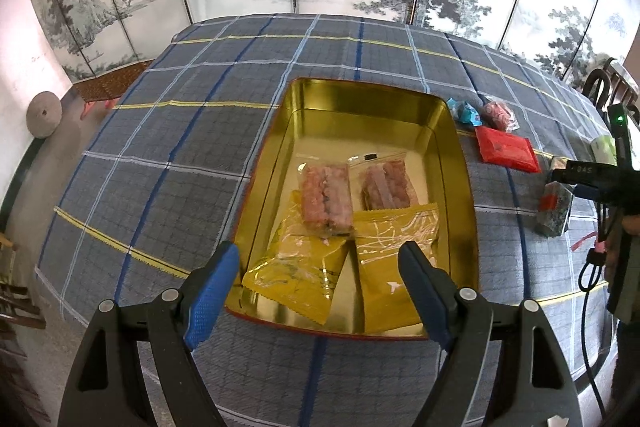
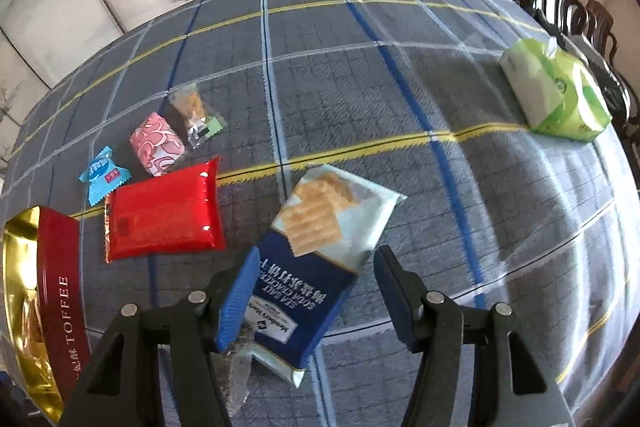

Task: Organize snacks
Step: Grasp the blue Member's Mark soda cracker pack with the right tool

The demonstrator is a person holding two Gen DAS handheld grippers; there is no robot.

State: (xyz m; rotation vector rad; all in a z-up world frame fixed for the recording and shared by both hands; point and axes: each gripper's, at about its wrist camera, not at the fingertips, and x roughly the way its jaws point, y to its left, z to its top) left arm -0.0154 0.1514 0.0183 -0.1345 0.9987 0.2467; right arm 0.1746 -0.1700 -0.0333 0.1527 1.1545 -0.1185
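Sitting in the gold tin [image 1: 460,163] already are four packets, while the left gripper [image 1: 320,291] hovers spread and empty. The right gripper [image 2: 310,291], jaws apart, straddles the cracker pack [image 2: 316,259]; red packet [image 2: 164,211], candies and others wait on the cloth.

Gold-lined tin [image 1: 460,195], red outside with "TOFFEE" on its wall [image 2: 60,307], open, flat on the plaid cloth. Inside at the near end: two yellow packets [image 1: 296,275] [image 1: 396,259] side by side, and two clear packs of pinkish bars [image 1: 326,197] [image 1: 386,185] partly overlapping their far ends. Far half of the tin bare.

Right of the tin, loose on the cloth: red foil packet [image 2: 164,211], flat; blue wrapped candy [image 2: 102,175] just beyond its left corner; pink patterned pack [image 2: 157,143]; clear pack of brown pieces [image 2: 194,115] farthest. Further right, nearer: soda cracker pack [image 2: 316,259], navy and pale blue, flat, angled.
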